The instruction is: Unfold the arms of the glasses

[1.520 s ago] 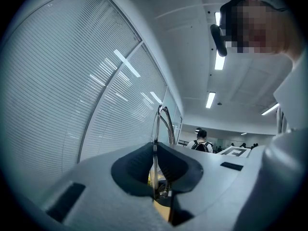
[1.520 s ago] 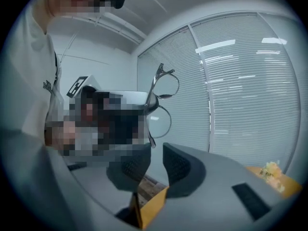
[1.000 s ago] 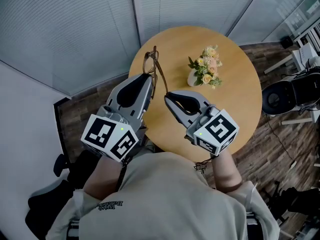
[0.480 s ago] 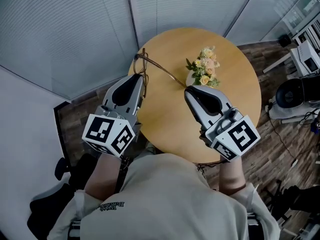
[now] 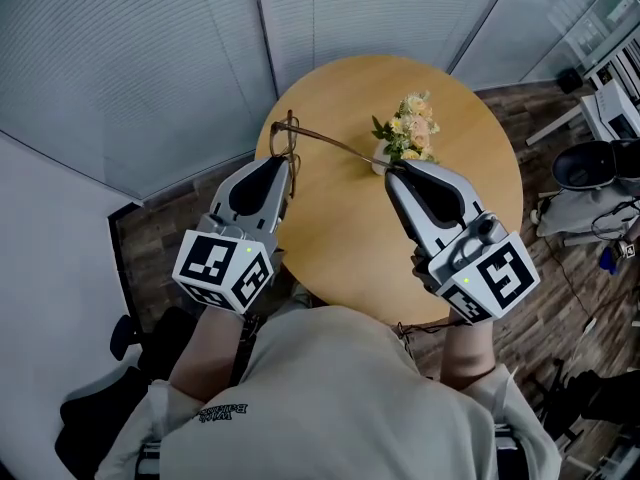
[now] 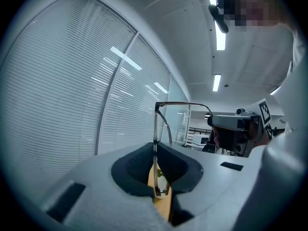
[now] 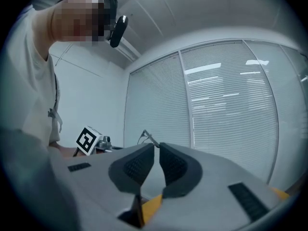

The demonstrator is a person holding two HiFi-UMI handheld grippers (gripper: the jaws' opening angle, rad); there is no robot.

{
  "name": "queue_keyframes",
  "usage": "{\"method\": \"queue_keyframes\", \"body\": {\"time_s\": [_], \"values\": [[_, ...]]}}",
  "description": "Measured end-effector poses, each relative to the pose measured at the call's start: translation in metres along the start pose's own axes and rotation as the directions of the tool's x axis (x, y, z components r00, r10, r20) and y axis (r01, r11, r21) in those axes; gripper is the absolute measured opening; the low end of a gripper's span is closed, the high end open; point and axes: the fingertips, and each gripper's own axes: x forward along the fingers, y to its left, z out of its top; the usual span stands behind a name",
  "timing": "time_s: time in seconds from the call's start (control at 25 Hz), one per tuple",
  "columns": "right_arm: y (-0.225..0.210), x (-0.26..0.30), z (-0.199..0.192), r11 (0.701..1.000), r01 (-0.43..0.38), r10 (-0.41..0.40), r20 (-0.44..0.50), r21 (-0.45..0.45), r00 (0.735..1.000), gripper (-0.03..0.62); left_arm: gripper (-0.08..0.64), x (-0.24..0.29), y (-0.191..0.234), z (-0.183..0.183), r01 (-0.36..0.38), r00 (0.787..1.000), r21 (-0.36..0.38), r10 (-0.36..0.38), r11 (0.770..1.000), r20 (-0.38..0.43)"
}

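Thin brown-rimmed glasses (image 5: 279, 140) hang above the round wooden table's (image 5: 470, 208) far left edge. My left gripper (image 5: 288, 160) is shut on their front frame, which stands upright between the pads (image 6: 155, 150). One arm of the glasses (image 5: 335, 145) stretches out to the right, swung wide from the frame. Its tip lies at the jaw tips of my right gripper (image 5: 393, 168), which is shut on it. In the right gripper view the arm's end (image 7: 148, 137) pokes out just past the narrow gap of that gripper (image 7: 157, 146). The other arm is hard to make out.
A small white vase of yellow and pink flowers (image 5: 410, 138) stands on the table just beyond the right gripper's tip. Window blinds (image 5: 150, 58) run behind the table. A dark office chair (image 5: 590, 173) and cables sit on the floor at right.
My right gripper has moved right and away from the left one, drawing the arm's tip with it, so the arm has swung out from the frame. The left gripper has barely shifted.
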Motion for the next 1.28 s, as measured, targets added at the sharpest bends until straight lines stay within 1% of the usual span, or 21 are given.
{"method": "queue_keyframes", "body": {"time_s": [0.2,0.4,0.68,0.88,1.04,1.16,1.28], "values": [[0.002,0.001,0.001,1.000,-0.007,0.007,-0.003,-0.012,1.000,0.044,0.041,0.000,0.000,0.001,0.006,1.000,-0.020,-0.006,1.000,0.008],[0.000,0.002,-0.004,1.000,-0.007,0.007,-0.005,0.007,1.000,0.044,0.041,0.001,0.002,0.004,0.012,1.000,-0.052,-0.011,0.999,0.029],[-0.005,0.001,-0.013,1.000,0.011,-0.010,-0.028,0.025,1.000,0.044,0.041,0.003,0.001,0.002,0.026,1.000,-0.084,-0.025,0.996,0.018],[-0.004,-0.002,-0.023,1.000,-0.004,0.006,-0.062,0.020,0.998,0.044,0.040,0.006,0.000,0.005,0.049,0.998,-0.138,-0.045,0.989,0.034],[-0.007,-0.004,-0.036,1.000,-0.010,0.013,-0.093,0.026,0.996,0.044,0.040,0.007,0.001,0.007,0.054,0.998,-0.155,-0.049,0.986,0.038],[-0.010,-0.002,-0.045,0.998,-0.021,0.028,-0.103,0.063,0.994,0.044,0.040,0.006,0.000,0.009,0.056,0.998,-0.155,-0.050,0.986,0.046],[0.003,0.007,-0.052,0.987,-0.078,0.091,-0.091,0.140,0.992,0.044,0.040,0.006,-0.001,0.011,0.045,0.998,-0.112,-0.040,0.993,0.046]]}}
